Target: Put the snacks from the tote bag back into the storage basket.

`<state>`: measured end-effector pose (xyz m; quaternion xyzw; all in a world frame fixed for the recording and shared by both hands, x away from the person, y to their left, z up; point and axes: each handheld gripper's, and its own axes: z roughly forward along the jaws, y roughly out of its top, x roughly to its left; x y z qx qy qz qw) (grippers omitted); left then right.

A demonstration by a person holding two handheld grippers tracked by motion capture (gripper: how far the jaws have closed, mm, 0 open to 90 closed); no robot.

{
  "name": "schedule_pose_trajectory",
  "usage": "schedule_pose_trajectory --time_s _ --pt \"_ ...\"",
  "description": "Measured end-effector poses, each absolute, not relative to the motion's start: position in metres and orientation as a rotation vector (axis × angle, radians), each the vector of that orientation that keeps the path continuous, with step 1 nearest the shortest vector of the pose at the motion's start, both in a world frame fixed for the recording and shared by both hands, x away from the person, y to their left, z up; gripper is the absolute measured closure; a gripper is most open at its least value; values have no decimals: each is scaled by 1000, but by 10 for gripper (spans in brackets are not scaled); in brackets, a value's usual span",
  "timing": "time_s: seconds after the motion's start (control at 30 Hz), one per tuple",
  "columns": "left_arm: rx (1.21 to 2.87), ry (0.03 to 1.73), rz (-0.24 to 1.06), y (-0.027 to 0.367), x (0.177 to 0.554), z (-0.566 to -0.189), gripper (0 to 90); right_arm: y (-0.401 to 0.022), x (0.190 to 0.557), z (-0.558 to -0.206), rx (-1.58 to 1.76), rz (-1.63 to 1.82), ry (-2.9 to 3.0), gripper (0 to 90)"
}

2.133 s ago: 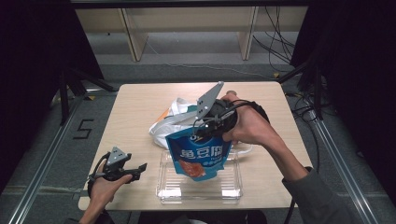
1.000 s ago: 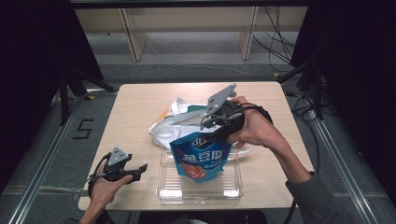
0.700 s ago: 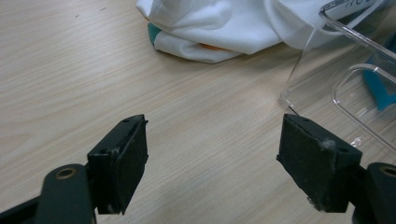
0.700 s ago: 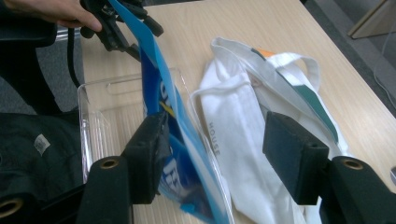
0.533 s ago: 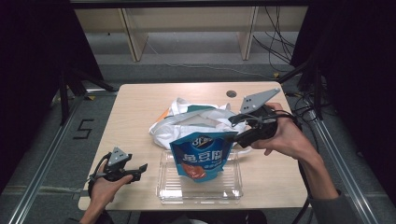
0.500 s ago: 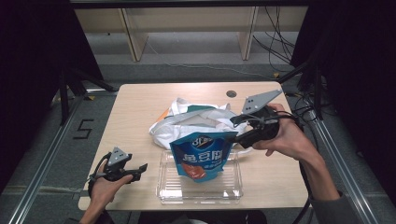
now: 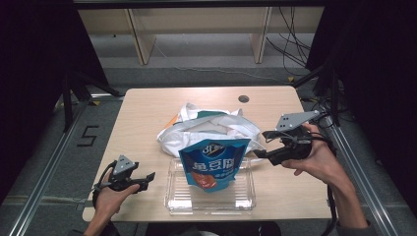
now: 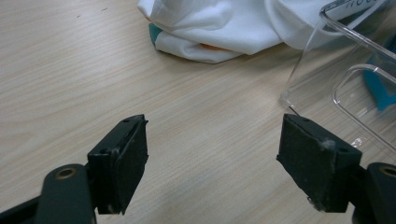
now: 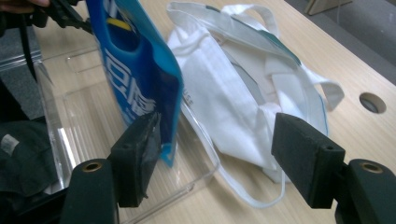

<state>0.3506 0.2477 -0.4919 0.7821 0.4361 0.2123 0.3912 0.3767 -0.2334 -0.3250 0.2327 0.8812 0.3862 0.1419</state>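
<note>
On the pale wooden table (image 7: pixel 147 113), a clear, shallow rectangular plastic tray (image 7: pixel 210 202) sits near the person's edge, and everything else is easiest placed from it. Standing upright in the tray, towards its far side, is a blue foil snack pouch with white lettering and an orange patch low on its front (image 7: pixel 214 163). Just behind the tray, touching or overlapping its far rim, lies a crumpled white cloth tote bag with teal trim and looped handles (image 7: pixel 209 129); the high view does not settle whether the pouch leans on it.

To the right of the tray, clear of its right edge, the right gripper (image 7: pixel 261 154) is held above the table with its jaws pointing at the pouch. Its jaws have just been opening and now stand released; in the right gripper view (image 9: pixel 212 154) the pouch's edge (image 9: pixel 135 65) shows just beside the left jaw, and nothing is pinched between the pads.

To the left of the tray, near the table's front edge, the left gripper (image 7: pixel 147 178) rests low in the left hand (image 7: pixel 110 199). Its jaws are spread wide and hold nothing, with bare wood between them in the left gripper view (image 8: pixel 212 161), and the tray's corner (image 8: pixel 299 88) lies beyond the right jaw.
</note>
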Motion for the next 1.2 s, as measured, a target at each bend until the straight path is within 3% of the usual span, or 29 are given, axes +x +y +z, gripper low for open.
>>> schedule_pose_trajectory --time_s 1.2 --pt "1944 1114 540 245 351 -491 235 -277 399 -411 1014 1086 2463 264"
